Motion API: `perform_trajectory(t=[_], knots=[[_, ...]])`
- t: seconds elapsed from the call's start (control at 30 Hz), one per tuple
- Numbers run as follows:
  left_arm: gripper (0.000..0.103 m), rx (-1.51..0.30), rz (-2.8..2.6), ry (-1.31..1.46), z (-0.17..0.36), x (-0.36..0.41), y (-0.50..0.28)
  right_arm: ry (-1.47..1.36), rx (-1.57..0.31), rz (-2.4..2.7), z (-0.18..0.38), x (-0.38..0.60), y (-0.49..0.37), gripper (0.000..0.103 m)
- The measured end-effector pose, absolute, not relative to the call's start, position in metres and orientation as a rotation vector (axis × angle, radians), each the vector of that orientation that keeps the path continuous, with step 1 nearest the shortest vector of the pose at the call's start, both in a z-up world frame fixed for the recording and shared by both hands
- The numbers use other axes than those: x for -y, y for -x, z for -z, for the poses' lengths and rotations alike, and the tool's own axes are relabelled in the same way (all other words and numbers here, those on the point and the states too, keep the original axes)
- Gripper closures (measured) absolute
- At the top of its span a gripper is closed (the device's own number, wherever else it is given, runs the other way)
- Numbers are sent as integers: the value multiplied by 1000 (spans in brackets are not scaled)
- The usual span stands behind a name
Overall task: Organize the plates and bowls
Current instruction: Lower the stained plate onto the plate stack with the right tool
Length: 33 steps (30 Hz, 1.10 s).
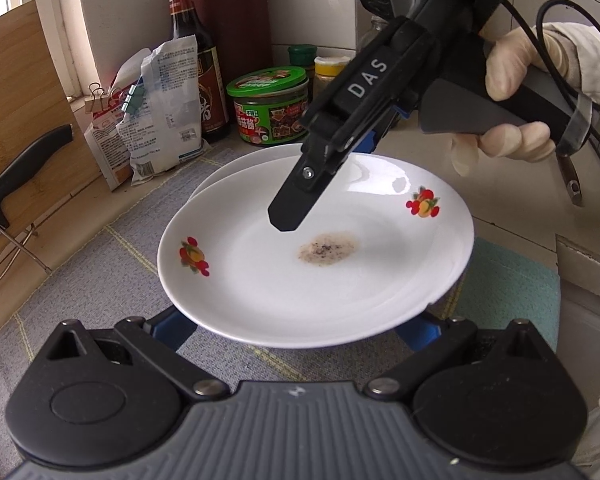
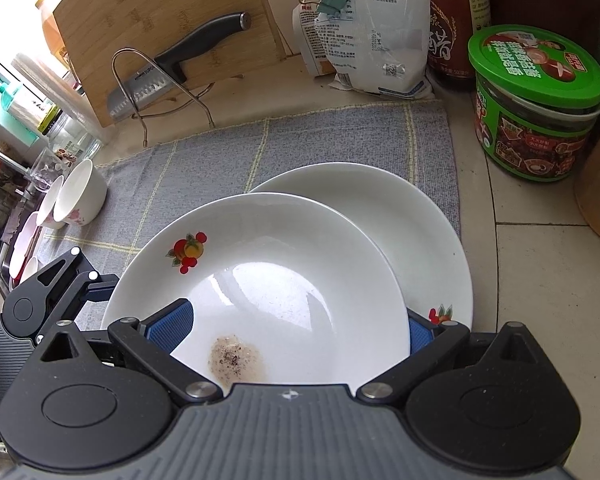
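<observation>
A white plate with fruit decals and a brown food smear (image 1: 316, 252) (image 2: 260, 280) lies offset on top of a second white plate (image 1: 236, 164) (image 2: 400, 216) on a grey cloth. My right gripper (image 1: 306, 212) (image 2: 294, 332) is open and straddles the top plate's rim, one finger above the plate and one below. My left gripper (image 1: 296, 328) (image 2: 96, 288) is open at the opposite rim, and the plate hides its fingertips. Whether the top plate rests on the left fingers I cannot tell. Two white bowls (image 2: 80, 196) stand at the cloth's left end.
A green-lidded jar (image 1: 266, 104) (image 2: 536, 108), a dark sauce bottle (image 1: 196, 56), clipped bags (image 2: 372, 24), and a bamboo board with a knife (image 2: 172, 68) line the back of the counter. More dishes (image 2: 20, 248) sit in the sink at far left. A gloved hand (image 1: 512, 76) holds the right gripper.
</observation>
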<state>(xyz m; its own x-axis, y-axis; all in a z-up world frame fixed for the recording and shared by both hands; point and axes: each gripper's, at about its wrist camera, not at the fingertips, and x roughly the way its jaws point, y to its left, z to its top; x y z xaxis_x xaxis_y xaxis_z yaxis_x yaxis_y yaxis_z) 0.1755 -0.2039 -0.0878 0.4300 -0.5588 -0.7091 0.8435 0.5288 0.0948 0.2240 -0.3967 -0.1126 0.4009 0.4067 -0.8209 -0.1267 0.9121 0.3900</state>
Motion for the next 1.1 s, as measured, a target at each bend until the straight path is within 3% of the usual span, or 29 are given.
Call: perform_trajectory(t=[1.1], knots=[[0,-708,948,-472,93,212,-193,-299,-1121,-281,109,410,-213,0]])
